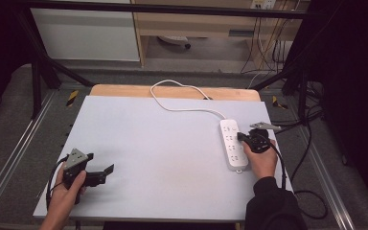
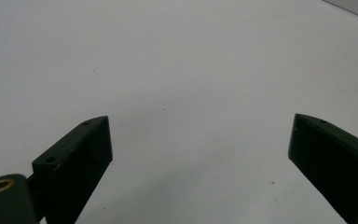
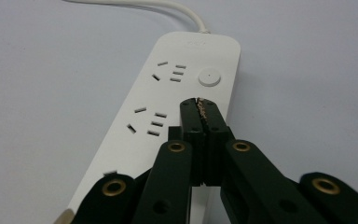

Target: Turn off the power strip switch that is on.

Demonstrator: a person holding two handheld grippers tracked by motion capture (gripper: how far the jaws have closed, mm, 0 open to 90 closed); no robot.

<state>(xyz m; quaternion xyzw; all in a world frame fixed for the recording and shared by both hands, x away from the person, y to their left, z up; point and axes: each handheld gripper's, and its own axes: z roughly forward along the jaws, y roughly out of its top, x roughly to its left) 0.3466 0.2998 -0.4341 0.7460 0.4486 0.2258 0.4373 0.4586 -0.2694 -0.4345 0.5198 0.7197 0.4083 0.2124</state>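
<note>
White plastic on a pale grey table (image 1: 172, 143): the power strip (image 1: 232, 143) lies near the right edge, running lengthwise away from the person, its cord (image 1: 182, 108) looping off toward the wooden strip at the far side. Right gripper (image 1: 243, 137) is over the strip now, held in the person's right hand (image 1: 262, 160), and its jaws are pressed together with nothing between them. From the right gripper view, the closed tips (image 3: 199, 106) sit just short of the round button (image 3: 209, 77) at the cord end of the strip, hovering over or resting on the white casing; whether they actually touch it I cannot tell. Rows of socket slots (image 3: 156, 123) run along the strip beside the jaws. Over on the other side, the left gripper (image 1: 106, 171) sits low at the near left corner of the table, well apart from the strip, in the left hand (image 1: 67, 194). Its jaws stand wide, and the left gripper view shows bare table surface (image 2: 182, 70) between them.
</note>
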